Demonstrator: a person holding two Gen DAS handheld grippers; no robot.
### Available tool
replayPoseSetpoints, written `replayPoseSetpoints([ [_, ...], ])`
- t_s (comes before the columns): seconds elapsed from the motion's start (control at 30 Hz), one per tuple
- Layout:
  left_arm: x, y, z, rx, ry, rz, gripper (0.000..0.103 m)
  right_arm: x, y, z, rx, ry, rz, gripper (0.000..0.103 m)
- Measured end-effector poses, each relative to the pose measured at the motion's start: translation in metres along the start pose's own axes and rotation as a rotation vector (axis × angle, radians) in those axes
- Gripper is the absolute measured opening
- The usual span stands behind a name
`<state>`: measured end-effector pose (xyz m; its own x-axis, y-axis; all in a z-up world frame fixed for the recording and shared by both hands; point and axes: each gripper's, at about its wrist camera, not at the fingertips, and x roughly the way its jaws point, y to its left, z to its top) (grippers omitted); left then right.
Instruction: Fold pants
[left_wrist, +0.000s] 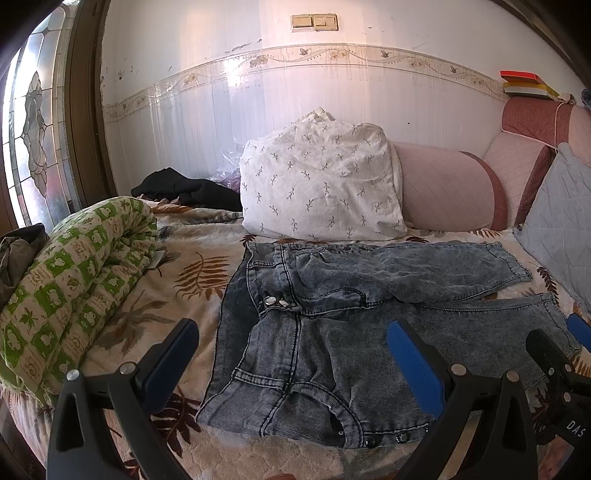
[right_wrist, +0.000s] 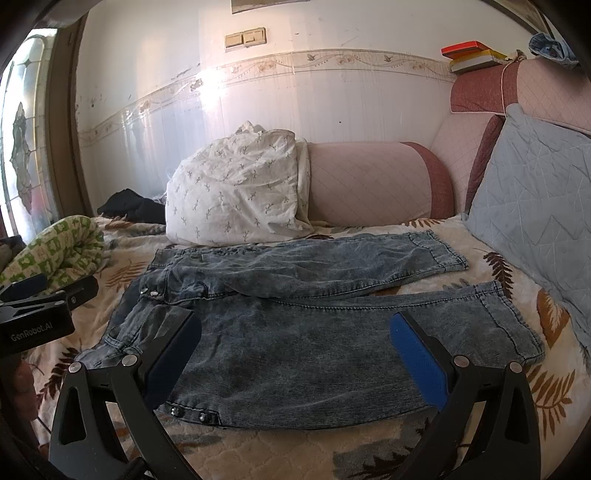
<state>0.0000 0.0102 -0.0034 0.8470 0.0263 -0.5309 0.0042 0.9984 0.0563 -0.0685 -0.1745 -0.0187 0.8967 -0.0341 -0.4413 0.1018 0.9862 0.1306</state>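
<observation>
While the jeans lie spread on the bed, both grippers, left and right, hover released above them.

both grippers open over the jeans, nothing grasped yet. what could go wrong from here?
1. The jeans lie with legs splayed, the far leg's crotch area overlapping the near leg; a grasp there could catch both layers and skew the fold.
2. The blanket under them is soft, so the left hand-held gripper or right hand-held gripper might pinch it along with the denim.
3. The white pillow touches the far leg and may snag it.
</observation>
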Motion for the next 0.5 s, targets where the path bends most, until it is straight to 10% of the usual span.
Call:
replayPoseSetpoints([
  [0.5,0.029,0.018,-0.005,0.005,0.101,0.015,0.103,0.001,-0.011,0.006,-0.005,0.002,-0.021,0.103],
])
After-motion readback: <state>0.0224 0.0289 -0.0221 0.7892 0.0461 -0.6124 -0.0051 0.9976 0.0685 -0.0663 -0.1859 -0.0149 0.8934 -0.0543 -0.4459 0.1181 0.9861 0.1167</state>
